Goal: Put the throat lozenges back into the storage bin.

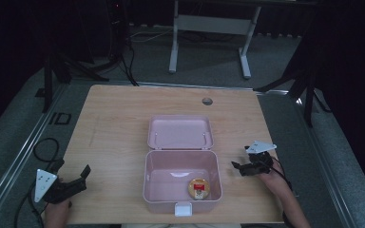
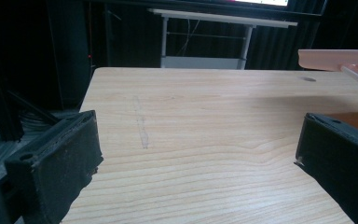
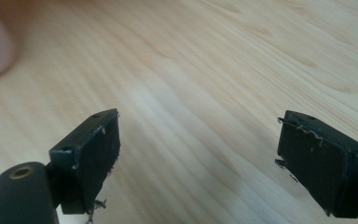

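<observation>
Where the lower edge of the high view is met, two hand-held grippers are seen, one at each lower corner of the wooden table [image 1: 114,118]. At lower left the left gripper [image 1: 72,171] is held with its jaws spread wide and nothing between them; in the left gripper view its two black jaws stand far apart over bare wood. At lower right the right gripper [image 1: 238,166] is likewise released and empty, its jaws parted over the tabletop in the right gripper view and directed toward the frame's centre.

Between the two grippers, at lower centre, one pink box [image 1: 148,187] is shown, rectangular with rounded corners, its long axis running left to right across the frame. A white latch tab [image 1: 183,209] projects from its near wall. Inside, in the near right corner of the floor, one small round tin [image 1: 198,188] is lying flat, its lid marked in gold and red; the print is too small to be read.

Beyond the box body, the hinged lid [image 1: 180,131] is laid open and back, its inner face upward. Farther still, one round grommet [image 1: 207,101] is set in the tabletop.
</observation>
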`<state>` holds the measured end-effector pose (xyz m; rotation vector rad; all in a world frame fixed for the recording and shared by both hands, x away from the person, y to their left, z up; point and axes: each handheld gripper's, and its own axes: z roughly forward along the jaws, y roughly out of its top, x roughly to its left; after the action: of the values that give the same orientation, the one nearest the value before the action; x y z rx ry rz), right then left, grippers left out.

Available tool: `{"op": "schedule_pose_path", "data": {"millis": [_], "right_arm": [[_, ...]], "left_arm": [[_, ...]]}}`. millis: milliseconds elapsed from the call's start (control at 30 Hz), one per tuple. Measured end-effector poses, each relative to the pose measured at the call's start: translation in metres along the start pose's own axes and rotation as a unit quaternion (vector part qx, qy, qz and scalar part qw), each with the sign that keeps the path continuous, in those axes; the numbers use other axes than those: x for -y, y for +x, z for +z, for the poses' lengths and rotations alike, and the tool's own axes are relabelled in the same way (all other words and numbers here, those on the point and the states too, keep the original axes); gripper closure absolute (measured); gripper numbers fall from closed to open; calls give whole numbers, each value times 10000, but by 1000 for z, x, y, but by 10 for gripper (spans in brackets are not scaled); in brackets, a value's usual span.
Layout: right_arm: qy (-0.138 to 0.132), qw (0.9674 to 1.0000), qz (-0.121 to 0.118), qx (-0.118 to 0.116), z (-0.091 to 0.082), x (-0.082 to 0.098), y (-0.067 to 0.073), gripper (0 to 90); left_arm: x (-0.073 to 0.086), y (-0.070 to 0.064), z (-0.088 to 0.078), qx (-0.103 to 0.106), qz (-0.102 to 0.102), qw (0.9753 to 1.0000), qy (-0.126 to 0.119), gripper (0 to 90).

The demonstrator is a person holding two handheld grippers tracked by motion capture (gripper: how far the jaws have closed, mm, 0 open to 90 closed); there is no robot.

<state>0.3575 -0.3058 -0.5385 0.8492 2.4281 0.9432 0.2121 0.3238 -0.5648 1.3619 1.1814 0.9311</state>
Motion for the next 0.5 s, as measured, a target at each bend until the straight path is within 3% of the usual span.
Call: {"op": "schedule_pose_path", "data": {"millis": [67,267,300,500], "right_arm": [[-19,9995,101,304,-1,3,-2,127],[-134,9967,453,661,-4,12,-8,127],[-189,9925,732,965,-6,17,-13,127],[-311,9852,1129,1249,-12,29,-23,128]], "left_arm": [[0,0,0,1,2,10000,1,3],[0,0,0,6,-3,10000,-2,3],[0,0,0,6,-2,10000,-4,3],[0,0,0,-1,0,10000,-5,3]]}}
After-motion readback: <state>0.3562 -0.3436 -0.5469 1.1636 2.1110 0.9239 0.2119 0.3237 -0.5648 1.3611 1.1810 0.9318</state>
